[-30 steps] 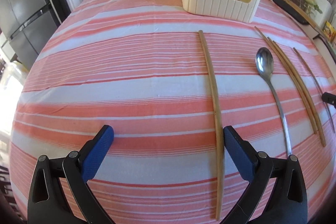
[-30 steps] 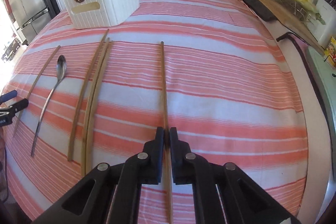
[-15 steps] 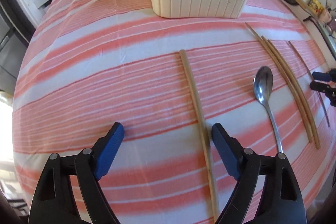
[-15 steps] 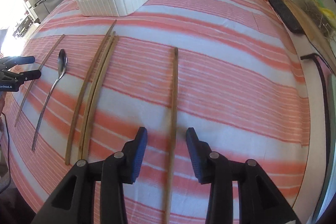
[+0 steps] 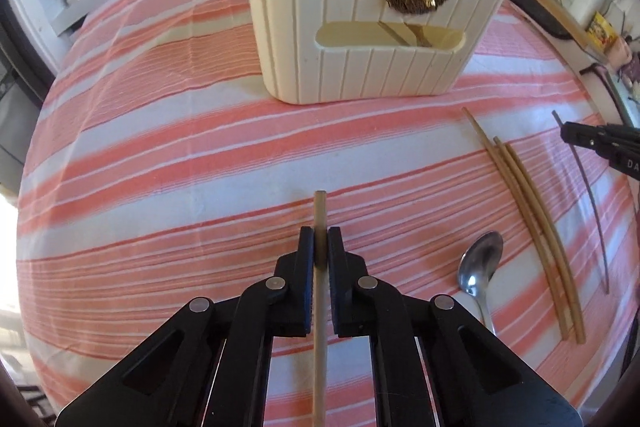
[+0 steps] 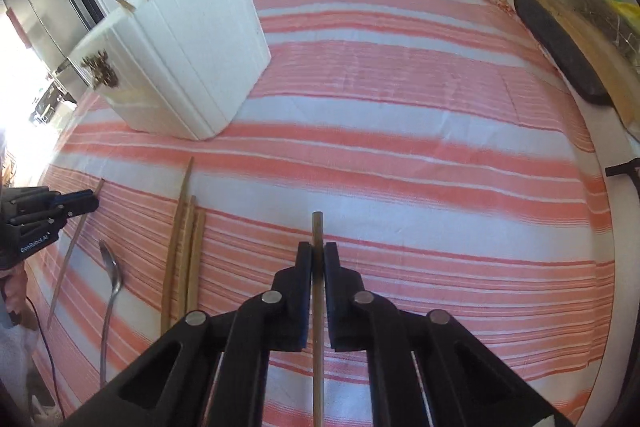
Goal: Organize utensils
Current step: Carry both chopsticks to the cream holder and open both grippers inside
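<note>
While both of my tools are clamped, each holds one wooden chopstick. My left gripper (image 5: 320,247) has just pinched its chopstick (image 5: 320,211) near the far end, with a short tip showing past the pads and the rest running back under the tool. My right gripper (image 6: 317,263) has likewise just closed on a second chopstick (image 6: 317,231), near its tip.

Handling notes, as a judgement:
- Each stick should be light, stiff and smooth. A thin round rod can roll or pivot between flat pads.
- A hold this near one end leaves the long part hanging free, so I expect some swing. A hold nearer the middle would balance better.

Task items: the cream holder (image 5: 360,39) stands upright on the striped tablecloth (image 5: 160,147), beyond both tools. Sticks already stand in it. Three more chopsticks (image 5: 532,223), a thin stick (image 5: 592,203) and a metal spoon (image 5: 480,263) lie on the cloth between my two tools.

Limits of view:
- The near ends of both held sticks are cut off at the bottom edge.
- Whether either stick is clear of the cloth, I cannot tell.
- The holder's compartments are hidden.
</note>
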Demonstrator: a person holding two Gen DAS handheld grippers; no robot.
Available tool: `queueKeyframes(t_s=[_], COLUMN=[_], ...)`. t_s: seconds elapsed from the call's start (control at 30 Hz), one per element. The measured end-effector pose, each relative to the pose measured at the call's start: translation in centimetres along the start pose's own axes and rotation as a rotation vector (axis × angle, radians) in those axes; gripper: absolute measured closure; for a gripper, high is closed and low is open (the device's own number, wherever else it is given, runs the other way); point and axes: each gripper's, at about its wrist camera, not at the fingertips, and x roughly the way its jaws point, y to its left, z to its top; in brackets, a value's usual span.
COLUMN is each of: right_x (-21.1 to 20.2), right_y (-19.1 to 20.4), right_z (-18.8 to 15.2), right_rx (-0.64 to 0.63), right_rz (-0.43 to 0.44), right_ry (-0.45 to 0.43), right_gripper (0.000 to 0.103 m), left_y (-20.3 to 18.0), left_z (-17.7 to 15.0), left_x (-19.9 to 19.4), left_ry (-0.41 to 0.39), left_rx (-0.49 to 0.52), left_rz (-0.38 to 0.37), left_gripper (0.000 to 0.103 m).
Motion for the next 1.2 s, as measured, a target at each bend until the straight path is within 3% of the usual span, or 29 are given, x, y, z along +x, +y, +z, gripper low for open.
queueKeyframes(t_s=[0.2, 0.4, 0.73, 0.97, 1.1, 1.2], right_x=[-8.5, -15.7, -22.0, -25.6, -26.3, -24.9], right_y=[1.2, 3.2, 6.5, 8.4, 10.1, 11.4], right_z=[-0.6, -1.3, -0.9, 5.3, 9.4, 11.8], right_rx=[-0.022, -0.089, -0.138, -0.156, -0.159, -0.176], right_rz=[0.074, 0.087, 0.08, 0.052, 0.055, 0.064], right_ry=[-0.196, -0.332, -0.498, -0.663, -0.791, -0.839], right_gripper=[0.097, 0.097, 0.097, 0.097, 0.097, 0.097], left_y=[1.1, 1.9, 3.5, 4.2, 3.5, 2.6], left_z=[-1.2, -1.2, -1.2, 4.7, 9.3, 12.2], left_x=[-7.6, -14.7, -21.5, -27.4, -26.9, -24.4], left_ry=[-0.173, -0.336, -0.512, -0.757, -0.833, -0.837], left_rx=[-0.06, -0.071, -0.107, -0.147, -0.178, -0.168], left_rz=[-0.086, -0.144, -0.19, -0.159, -0.129, -0.07], left_gripper=[0.098, 0.098, 0.098, 0.098, 0.098, 0.098])
